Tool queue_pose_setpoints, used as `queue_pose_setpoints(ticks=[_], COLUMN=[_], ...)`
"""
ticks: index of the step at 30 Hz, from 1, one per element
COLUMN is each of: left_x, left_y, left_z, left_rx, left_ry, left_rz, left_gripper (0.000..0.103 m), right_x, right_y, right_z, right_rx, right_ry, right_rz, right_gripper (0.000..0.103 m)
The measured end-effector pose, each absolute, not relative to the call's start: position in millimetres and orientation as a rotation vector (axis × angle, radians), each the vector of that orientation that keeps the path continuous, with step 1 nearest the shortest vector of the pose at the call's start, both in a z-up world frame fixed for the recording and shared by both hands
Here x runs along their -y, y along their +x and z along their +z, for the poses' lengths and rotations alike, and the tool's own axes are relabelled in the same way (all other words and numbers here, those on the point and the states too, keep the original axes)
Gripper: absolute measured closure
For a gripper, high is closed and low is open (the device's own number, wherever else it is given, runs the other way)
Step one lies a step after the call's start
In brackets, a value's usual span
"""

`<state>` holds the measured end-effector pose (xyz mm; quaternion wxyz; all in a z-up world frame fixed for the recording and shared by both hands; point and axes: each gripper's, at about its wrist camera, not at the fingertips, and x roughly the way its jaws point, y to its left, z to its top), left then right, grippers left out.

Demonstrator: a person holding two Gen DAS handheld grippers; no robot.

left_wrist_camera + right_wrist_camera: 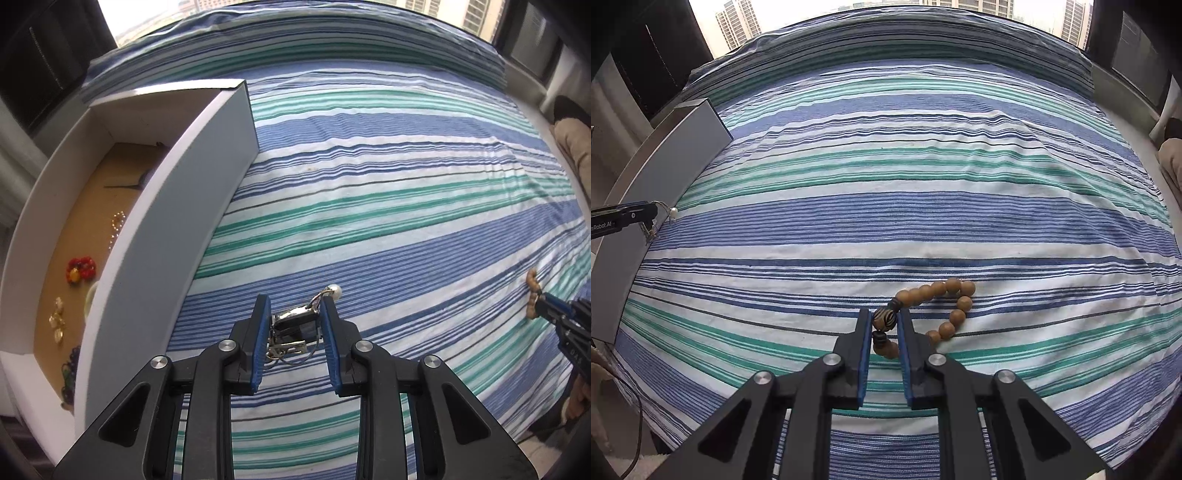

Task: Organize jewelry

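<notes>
Left wrist view: left gripper [295,314] clamps a silver pearl-tipped trinket [295,326] at lower centre; right gripper [883,323] pinches a brown wooden bead bracelet [932,306] on the striped bed [886,221].

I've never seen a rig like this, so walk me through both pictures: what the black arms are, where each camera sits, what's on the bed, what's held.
No robot here: a person holds two hand-held grippers, each with a camera looking along its fingers. The left wrist view shows the left gripper closed on a tangle of silver jewelry with a pearl, beside a white box that already holds pieces. The right wrist view shows the right gripper pinching the striped bead of a wooden bead bracelet, which lies on the striped bedsheet.
</notes>
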<state>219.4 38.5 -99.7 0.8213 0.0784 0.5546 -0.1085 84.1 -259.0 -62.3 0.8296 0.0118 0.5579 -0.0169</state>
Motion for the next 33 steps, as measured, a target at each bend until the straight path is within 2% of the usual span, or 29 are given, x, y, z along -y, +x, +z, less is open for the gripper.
queue_pose_setpoints(ticks=[10, 20, 24, 26, 28, 29, 30, 33], left_x=[-62.8, -62.9, -48.2, -46.3, -47.8, -50.0, -53.1, -70.4], left_y=[202.5, 127.2, 100.4, 94.2, 87.7, 83.4, 78.3, 63.0], left_z=[-96.6, -156.0, -163.3, -163.6, -162.7, -161.0, -158.6, -154.1], left_rx=[-1.235, -1.307, -1.262, -1.261, -1.259, -1.252, -1.245, -1.255], left_ry=[0.064, 0.162, 0.221, 0.191, 0.146, 0.127, 0.111, 0.044], left_rz=[-0.261, -0.239, -0.232, -0.242, -0.25, -0.244, -0.238, -0.217], left_gripper=[0.076, 0.076, 0.075, 0.063, 0.032, 0.028, 0.025, 0.022], right_x=[265.9, 233.9, 220.3, 217.3, 220.8, 224.7, 228.9, 236.6], right_y=[76.7, 62.3, 50.2, 44.1, 39.7, 36.9, 32.9, 16.8], right_z=[-56.4, -82.0, -97.1, -98.2, -96.8, -94.8, -91.5, -79.6], right_rx=[-1.178, -1.262, -1.315, -1.312, -1.325, -1.331, -1.331, -1.333], right_ry=[0.031, -0.086, -0.119, -0.127, -0.093, -0.059, -0.032, -0.03], right_rz=[-0.039, 0.074, 0.13, 0.147, 0.165, 0.18, 0.188, 0.205], right_gripper=[0.089, 0.089, 0.089, 0.088, 0.082, 0.069, 0.063, 0.063])
